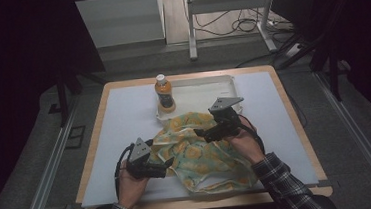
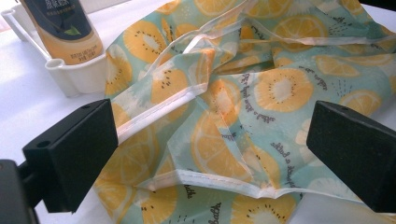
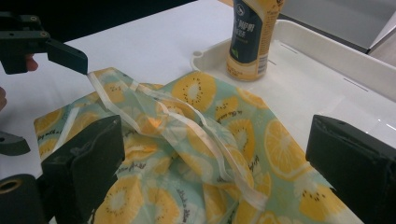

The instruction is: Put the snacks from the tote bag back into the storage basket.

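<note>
Fruit-print cloth (image 2: pixel 243 102) crumpled between both grippers' spread fingers (image 2: pixel 70 154); nothing clamped.

The cloth (image 2: pixel 261 93) carries small cursive writing beside its fruit slices, too blurred to read; the bottle (image 3: pixel 250 35) label's print is likewise illegible.

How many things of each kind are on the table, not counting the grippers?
Orange plastic drink bottle with white cap: 1
White rectangular plastic tray: 1
Teal fabric bag with orange fruit print: 1
Total: 3
</note>
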Tool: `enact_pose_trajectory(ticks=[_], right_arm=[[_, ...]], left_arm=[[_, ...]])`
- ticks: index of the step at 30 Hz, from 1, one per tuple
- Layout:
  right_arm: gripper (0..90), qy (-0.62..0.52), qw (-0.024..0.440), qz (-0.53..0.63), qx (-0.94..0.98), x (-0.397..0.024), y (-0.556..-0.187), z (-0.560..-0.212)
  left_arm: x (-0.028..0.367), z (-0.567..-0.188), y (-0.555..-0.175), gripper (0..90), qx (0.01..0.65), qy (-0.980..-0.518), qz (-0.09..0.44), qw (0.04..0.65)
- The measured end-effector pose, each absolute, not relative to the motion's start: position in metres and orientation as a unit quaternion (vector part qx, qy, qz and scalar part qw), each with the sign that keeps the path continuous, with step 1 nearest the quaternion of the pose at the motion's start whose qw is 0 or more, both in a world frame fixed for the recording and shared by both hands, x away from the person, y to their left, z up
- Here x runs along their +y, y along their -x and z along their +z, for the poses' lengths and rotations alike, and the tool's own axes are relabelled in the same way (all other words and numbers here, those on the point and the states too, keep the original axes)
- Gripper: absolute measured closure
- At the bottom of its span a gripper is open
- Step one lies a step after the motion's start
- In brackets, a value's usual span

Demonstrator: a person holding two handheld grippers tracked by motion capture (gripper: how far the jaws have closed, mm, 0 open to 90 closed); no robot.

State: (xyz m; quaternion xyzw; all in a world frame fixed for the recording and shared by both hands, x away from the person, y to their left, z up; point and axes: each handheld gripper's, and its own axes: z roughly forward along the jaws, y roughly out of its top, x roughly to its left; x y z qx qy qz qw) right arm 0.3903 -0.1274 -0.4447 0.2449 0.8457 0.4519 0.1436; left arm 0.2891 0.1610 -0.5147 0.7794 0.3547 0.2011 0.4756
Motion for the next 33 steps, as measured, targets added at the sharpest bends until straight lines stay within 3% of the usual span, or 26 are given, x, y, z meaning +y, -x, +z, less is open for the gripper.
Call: enact_pose_trajectory(ticks=[33], right_arm=[[3.6,-0.267,0.155,0.448,0.839,-0.167,-0.369,-0.446]], left_arm=[[0.161,-0.515,-0.289,2.2,0.357,-0.778,0.194,0.479]])
